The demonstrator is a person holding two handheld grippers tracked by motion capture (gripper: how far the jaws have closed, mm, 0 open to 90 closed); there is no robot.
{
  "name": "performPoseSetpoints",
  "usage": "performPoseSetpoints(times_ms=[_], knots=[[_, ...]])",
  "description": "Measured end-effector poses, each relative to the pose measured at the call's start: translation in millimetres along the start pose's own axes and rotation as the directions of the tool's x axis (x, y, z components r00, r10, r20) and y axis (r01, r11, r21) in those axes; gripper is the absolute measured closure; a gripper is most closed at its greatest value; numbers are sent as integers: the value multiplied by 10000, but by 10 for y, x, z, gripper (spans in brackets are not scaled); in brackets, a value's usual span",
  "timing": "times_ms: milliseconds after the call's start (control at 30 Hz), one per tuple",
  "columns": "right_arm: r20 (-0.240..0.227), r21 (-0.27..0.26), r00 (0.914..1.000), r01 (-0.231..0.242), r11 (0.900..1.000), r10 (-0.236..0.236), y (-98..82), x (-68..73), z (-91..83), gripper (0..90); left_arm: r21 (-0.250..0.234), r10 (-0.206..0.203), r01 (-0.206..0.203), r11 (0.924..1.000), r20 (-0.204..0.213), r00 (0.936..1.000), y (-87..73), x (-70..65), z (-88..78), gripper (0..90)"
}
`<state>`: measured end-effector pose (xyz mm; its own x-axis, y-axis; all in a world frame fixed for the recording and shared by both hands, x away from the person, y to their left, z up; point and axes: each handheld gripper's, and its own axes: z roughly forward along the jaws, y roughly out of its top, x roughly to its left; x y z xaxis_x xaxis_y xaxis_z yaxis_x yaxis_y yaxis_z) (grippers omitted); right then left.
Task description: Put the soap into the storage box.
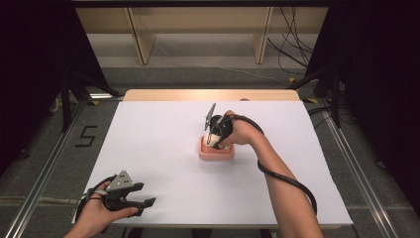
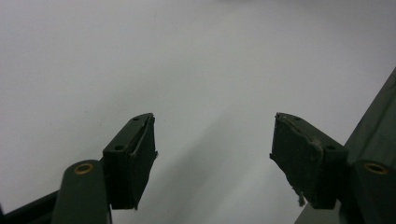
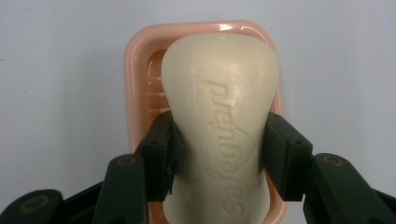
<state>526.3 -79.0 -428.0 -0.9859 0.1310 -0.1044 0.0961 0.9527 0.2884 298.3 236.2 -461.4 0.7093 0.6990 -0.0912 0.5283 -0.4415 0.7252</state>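
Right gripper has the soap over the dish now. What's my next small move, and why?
Probably lower a touch, then open the jaws. The right gripper is clamped on the soap bar, which sits lengthwise over the pink soap dish; whether it rests inside yet is unclear.

Counted on the white table point(image 1: 163, 148): one bar of soap point(image 3: 224, 135), cream-coloured with raised lettering, at the centre of the right gripper view; one pink soap dish point(image 3: 135, 84) under it, seen just right of centre in the high view. Two grippers in all: the left gripper point(image 1: 132, 197) at the lower left of the high view, the right gripper point(image 1: 214, 142) near its middle. Two hands, two forearms, one cable trailing from each gripper.
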Motion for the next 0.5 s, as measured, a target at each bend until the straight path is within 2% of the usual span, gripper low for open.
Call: performPoseSetpoints(times_ms=[67, 100, 167, 200, 333, 467, 500], knots=[[17, 5, 10000, 38, 10000, -38, 2, 0, 7, 506, 34, 99, -99, 9999, -20, 9999, 0, 9, 2, 300], [-38, 60, 9999, -104, 9999, 104, 3, 6, 13, 506, -18, 55, -55, 10000, -129, 9999, -2, 1, 8, 300], [-45, 83, 9998, -192, 9998, 192, 3, 13, 16, 505, 1, 67, -67, 10000, -98, 9999, 0, 3, 6, 300], [-3, -6, 10000, -3, 10000, 3, 4, -1, 21, 505, -7, 72, -72, 10000, -105, 9999, 0, 4, 6, 300], [-32, 73, 9998, -207, 9998, 207, 1, 4, 28, 505, -88, -29, 30, 10000, 75, 10000, 0, -2, 1, 300], [-95, 86, 9998, -148, 9999, 149, 2, -2, 37, 505, -109, -35, 36, 9999, 82, 10000, 0, -5, 1, 300], [-97, 69, 10000, -19, 10000, 20, 3, -13, 41, 505, -17, 67, -67, 10000, 79, 9999, 2, 3, -6, 300]])
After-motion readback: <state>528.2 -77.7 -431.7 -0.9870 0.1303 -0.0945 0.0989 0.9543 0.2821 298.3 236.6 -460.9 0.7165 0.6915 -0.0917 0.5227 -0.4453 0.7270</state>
